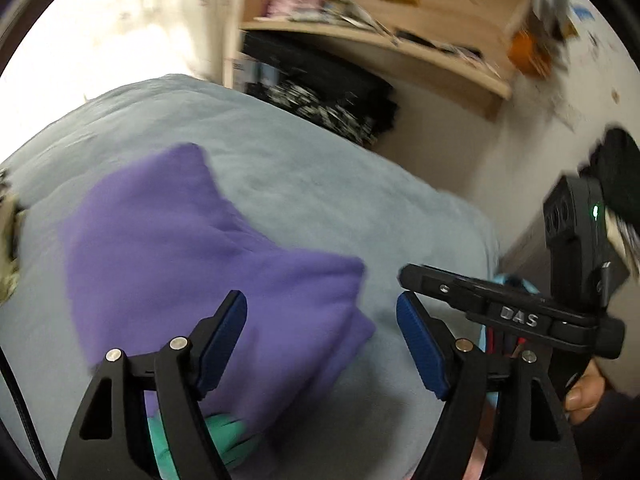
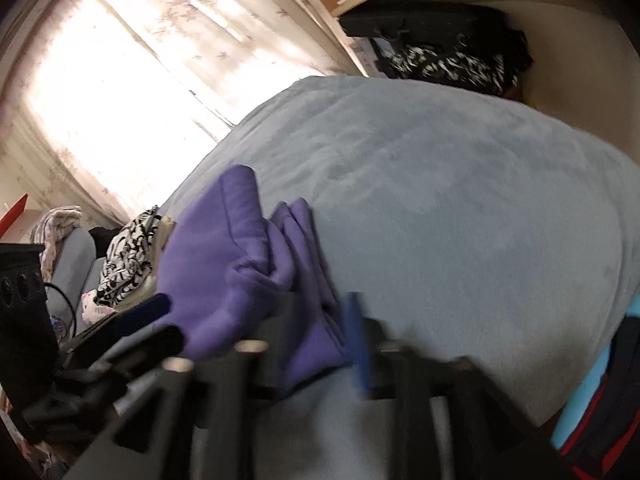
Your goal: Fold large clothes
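Note:
A folded purple garment (image 1: 180, 248) lies on a bed covered by a grey-blue blanket (image 1: 320, 184). My left gripper (image 1: 320, 308) hovers above the garment's near end, open, with nothing between its blue pads (image 1: 420, 344). The right gripper's body (image 1: 516, 316) reaches in from the right, held by a hand (image 1: 580, 392). In the right wrist view the purple garment (image 2: 224, 272) is bunched on the blanket (image 2: 460, 200). My right gripper (image 2: 320, 336) is blurred and stands open astride the garment's near edge, without pinching the cloth. The left gripper (image 2: 160, 324) shows at the left.
A wooden shelf (image 1: 380, 44) with clutter hangs on the wall beyond the bed, above a black and patterned pile (image 1: 332, 96). A bright curtained window (image 2: 120, 80) is at the left. Patterned clothes (image 2: 124, 260) lie beside the bed. Green cloth (image 1: 228, 436) lies under my left gripper.

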Demonstrator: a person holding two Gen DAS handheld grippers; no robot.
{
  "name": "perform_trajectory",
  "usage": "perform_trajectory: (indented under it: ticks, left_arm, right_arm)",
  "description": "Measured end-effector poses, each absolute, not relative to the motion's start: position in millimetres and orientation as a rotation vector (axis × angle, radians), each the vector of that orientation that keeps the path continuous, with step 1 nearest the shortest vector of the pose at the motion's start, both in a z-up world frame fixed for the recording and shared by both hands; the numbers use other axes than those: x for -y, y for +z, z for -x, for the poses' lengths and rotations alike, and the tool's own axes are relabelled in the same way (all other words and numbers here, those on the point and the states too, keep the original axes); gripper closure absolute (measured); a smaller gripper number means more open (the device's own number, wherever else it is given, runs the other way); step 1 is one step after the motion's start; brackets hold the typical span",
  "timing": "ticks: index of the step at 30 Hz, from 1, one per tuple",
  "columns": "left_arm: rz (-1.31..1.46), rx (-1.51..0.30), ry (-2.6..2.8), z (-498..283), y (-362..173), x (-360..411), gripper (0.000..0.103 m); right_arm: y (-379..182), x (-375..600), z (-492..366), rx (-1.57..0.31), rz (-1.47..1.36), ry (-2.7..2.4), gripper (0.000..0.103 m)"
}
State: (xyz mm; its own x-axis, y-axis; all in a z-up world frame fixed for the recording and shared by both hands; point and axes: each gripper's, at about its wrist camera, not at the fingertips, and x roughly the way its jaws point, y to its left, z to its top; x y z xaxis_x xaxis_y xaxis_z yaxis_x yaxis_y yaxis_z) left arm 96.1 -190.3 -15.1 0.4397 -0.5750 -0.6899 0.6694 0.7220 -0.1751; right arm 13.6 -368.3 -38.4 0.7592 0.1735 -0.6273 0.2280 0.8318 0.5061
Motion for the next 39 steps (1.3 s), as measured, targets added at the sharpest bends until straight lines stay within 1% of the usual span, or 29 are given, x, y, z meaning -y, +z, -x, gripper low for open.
perform_trajectory:
  ticks: [1, 2, 6, 9, 13, 17, 20, 22, 24, 25, 26, 27, 28, 31, 36, 39]
  left_arm:
    - [-0.112, -0.799, -0.742, -99.9, -9.3, 181.7, 0.027]
    - [-0.092, -0.799, -0.696, -106.6, -3.2, 170.5, 0.027]
    - [-0.029, -0.815, -0.542, -135.2, 4.2, 130.8, 0.026]
    - [-0.014, -0.847, -0.437, -157.3, -2.6, 107.5, 0.027]
    - [0.014, -0.920, -0.373, -188.7, -23.2, 84.4, 0.027]
    - [0.060, -0.993, -0.344, -219.9, -51.5, 68.5, 0.027]
    - [0.127, -1.034, -0.368, -240.4, -71.5, 59.3, 0.027]
    - [0.190, -1.049, -0.397, -252.6, -80.5, 55.8, 0.026]
    - [0.211, -1.057, -0.415, -262.3, -87.9, 56.9, 0.026]
    - [0.205, -1.063, -0.421, -266.1, -91.6, 59.9, 0.026]
    - [0.193, -1.070, -0.424, -269.2, -94.8, 64.6, 0.027]
    - [0.179, -1.073, -0.428, -270.3, -95.9, 70.5, 0.029]
    - [0.166, -1.071, -0.437, -269.7, -95.4, 75.0, 0.034]
    - [0.072, -1.059, -0.428, -262.4, -84.2, 97.6, 0.037]
    - [-0.068, -1.024, -0.442, -242.3, -72.7, 129.8, 0.038]
    - [-0.155, -0.990, -0.424, -231.8, -73.4, 146.2, 0.038]
  right_arm:
    - [-31.4, 367.6, -17.0, -0.703, -0.594, -0.017, 0.050]
    - [-25.3, 366.4, -20.9, -0.692, -0.581, -0.003, 0.050]
    - [-10.1, 360.5, -47.2, -0.718, -0.541, 0.076, 0.050]
    - [-9.0, 359.8, -78.2, -0.789, -0.550, 0.181, 0.050]
    - [-25.8, 353.8, -122.9, -0.958, -0.531, 0.313, 0.050]
    - [-51.7, 346.1, -145.7, -1.107, -0.513, 0.352, 0.050]
    - [-62.2, 339.1, -153.3, -1.147, -0.502, 0.408, 0.050]
    - [-65.3, 334.7, -156.3, -1.147, -0.486, 0.424, 0.060]
    - [-68.8, 330.6, -159.6, -1.154, -0.485, 0.428, 0.077]
    - [-70.5, 331.3, -160.9, -1.152, -0.484, 0.415, 0.084]
    - [-72.8, 331.4, -159.8, -1.149, -0.474, 0.396, 0.085]
    - [-72.9, 333.5, -157.4, -1.141, -0.469, 0.380, 0.086]
    - [-72.7, 335.6, -154.9, -1.132, -0.465, 0.369, 0.086]
    - [-65.4, 343.0, -135.1, -1.079, -0.451, 0.343, 0.088]
    - [-55.6, 355.9, -86.7, -1.004, -0.464, 0.320, 0.088]
    - [-82.5, 349.2, -86.7, -1.055, -0.457, 0.286, 0.088]
